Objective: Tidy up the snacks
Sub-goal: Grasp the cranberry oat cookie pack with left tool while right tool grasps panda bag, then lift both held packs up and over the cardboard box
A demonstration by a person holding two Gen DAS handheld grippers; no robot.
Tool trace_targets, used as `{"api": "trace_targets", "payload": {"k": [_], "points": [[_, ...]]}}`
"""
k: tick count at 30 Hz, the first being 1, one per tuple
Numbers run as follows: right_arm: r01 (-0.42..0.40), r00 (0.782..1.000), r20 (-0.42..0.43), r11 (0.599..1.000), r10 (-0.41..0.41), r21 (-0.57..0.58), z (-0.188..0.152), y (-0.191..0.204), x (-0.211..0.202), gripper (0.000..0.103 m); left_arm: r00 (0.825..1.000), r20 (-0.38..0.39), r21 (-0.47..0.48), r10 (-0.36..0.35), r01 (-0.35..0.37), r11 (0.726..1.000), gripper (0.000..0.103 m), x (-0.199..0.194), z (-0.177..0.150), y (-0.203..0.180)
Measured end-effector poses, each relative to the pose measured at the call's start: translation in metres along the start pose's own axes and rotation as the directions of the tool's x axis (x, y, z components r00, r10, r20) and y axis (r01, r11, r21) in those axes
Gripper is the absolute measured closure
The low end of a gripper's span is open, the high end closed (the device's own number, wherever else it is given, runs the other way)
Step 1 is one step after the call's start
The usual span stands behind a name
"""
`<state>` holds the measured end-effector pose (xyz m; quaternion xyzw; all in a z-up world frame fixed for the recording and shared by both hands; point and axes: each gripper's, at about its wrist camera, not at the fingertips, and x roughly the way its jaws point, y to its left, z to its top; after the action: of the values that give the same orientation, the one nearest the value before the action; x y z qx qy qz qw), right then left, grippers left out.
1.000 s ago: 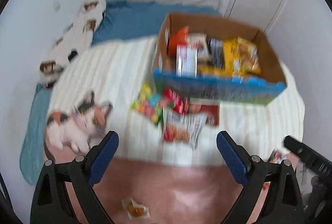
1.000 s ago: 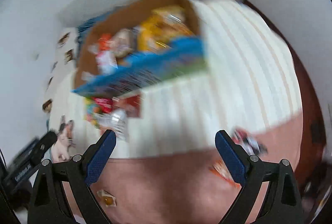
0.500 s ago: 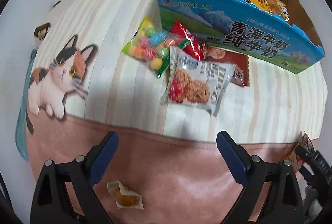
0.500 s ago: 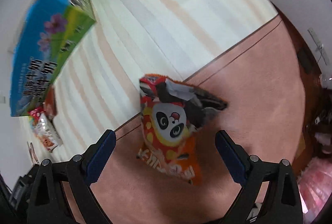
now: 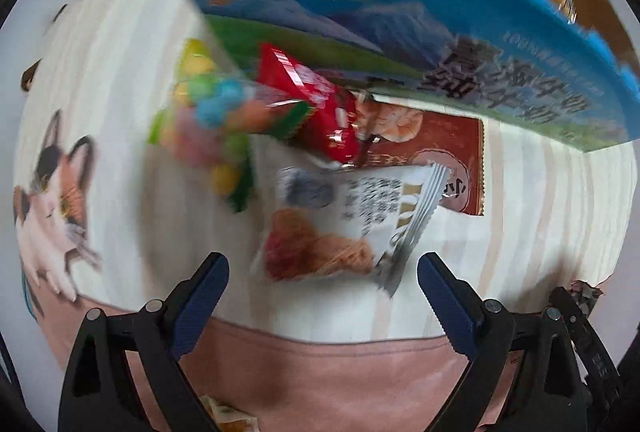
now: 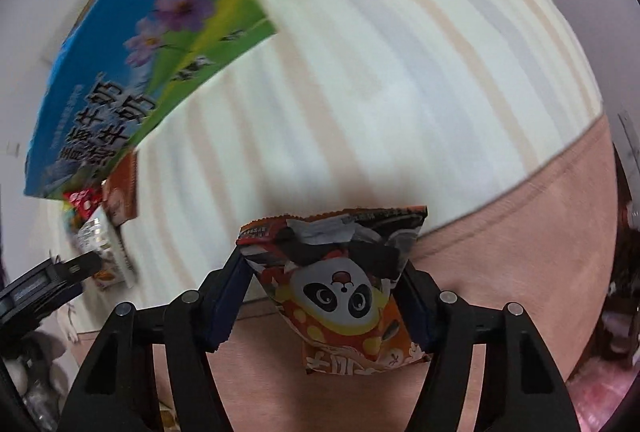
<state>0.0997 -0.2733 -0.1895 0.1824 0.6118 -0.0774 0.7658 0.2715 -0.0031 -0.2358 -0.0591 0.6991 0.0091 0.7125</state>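
Right gripper (image 6: pixel 324 306) pinching panda snack bag (image 6: pixel 340 292) from both sides; bag upright between the pads, over the pink border near the bed (image 6: pixel 400 71) edge. Left gripper (image 5: pixel 322 296) jaws spread wide, nothing held. White cookie packet (image 5: pixel 344 224) lying on striped blanket just ahead of the left fingertips, centred between them, not touching. Behind it: red packet (image 5: pixel 316 103), brown packet (image 5: pixel 448 151), candy bag (image 5: pixel 208 127), all against the front wall of blue-green carton (image 5: pixel 400 31) holding more snacks. Left view blurred.
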Motion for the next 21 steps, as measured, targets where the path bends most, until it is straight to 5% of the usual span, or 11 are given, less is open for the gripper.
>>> {"api": "trace_targets", "payload": {"k": [2, 6, 8, 13, 21], "points": [[0.006, 0.999, -0.043, 1.0, -0.007, -0.029, 0.004, 0.009, 0.003, 0.032, 1.0, -0.016, 0.011, 0.017, -0.017, 1.0, 0.006, 0.012, 0.007, -0.006], [-0.014, 0.995, -0.1, 1.0, 0.012, -0.016, 0.008, 0.008, 0.004, 0.014, 1.0, -0.024, -0.001, -0.001, 0.001, 1.0, 0.009, 0.024, 0.014, -0.007], [-0.034, 0.993, -0.116, 0.999, 0.034, 0.001, 0.004, 0.001, 0.002, 0.014, 1.0, 0.003, -0.01, -0.011, 0.011, 1.0, 0.024, 0.021, 0.014, -0.003], [-0.047, 0.99, -0.133, 0.999, 0.044, -0.019, -0.007, -0.022, -0.002, 0.014, 0.999, 0.034, 0.012, -0.015, 0.014, 1.0, 0.034, 0.007, -0.004, 0.0], [0.041, 0.997, -0.056, 0.985, -0.052, -0.169, -0.009, -0.001, 0.007, 0.015, 0.998, -0.029, 0.027, -0.047, 0.048, 0.998, 0.036, 0.001, -0.067, 0.001]]}}
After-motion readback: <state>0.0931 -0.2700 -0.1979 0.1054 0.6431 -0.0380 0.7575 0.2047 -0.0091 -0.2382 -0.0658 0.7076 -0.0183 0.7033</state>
